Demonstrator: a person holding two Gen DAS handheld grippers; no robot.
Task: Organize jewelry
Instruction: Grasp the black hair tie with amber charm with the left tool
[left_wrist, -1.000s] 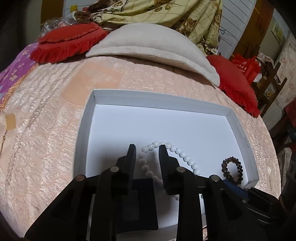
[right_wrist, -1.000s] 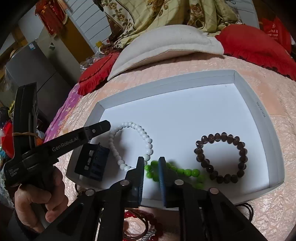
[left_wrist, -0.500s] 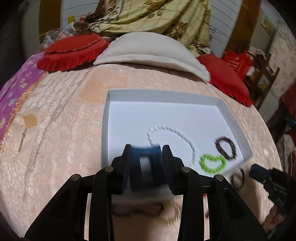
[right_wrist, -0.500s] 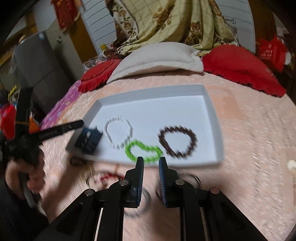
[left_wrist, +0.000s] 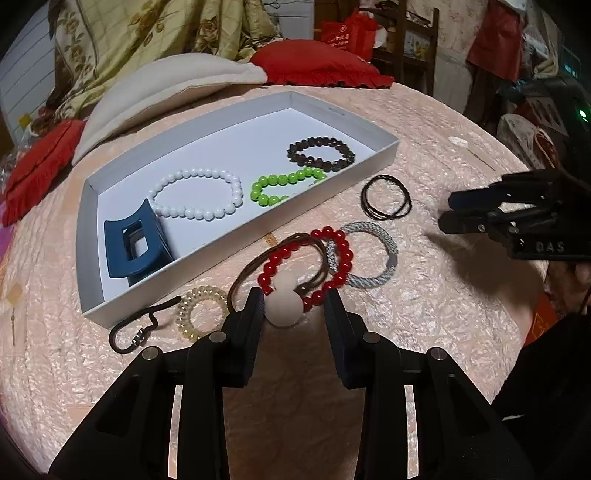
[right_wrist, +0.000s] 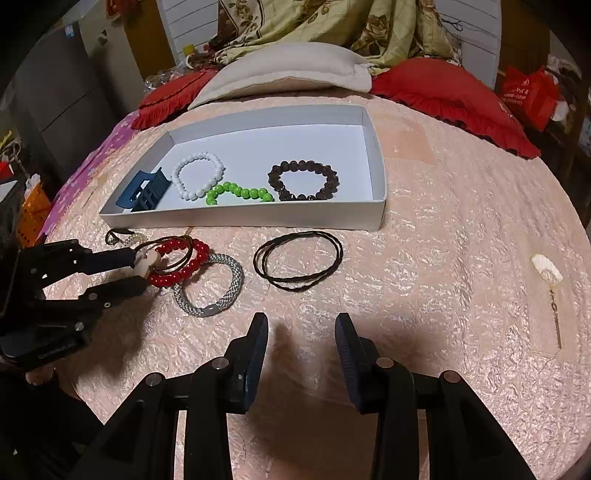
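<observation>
Jewelry is split between two places: the white tray (right_wrist: 376, 173) on the pink bedspread (right_wrist: 461, 258) holds the white bracelet (right_wrist: 197, 176), green bracelet (right_wrist: 240, 192), dark bracelet (right_wrist: 303, 180) and blue hair clip (right_wrist: 144, 189), with the rest loose in front of it. My left claw (left_wrist: 293, 306) points steeply down, open, its jaws around the pale balls (left_wrist: 282, 304) of a brown hair tie beside the red bracelet (left_wrist: 332, 254). My right claw (right_wrist: 301, 334), having just opened, is tilted down over bare bedspread, empty.
</observation>
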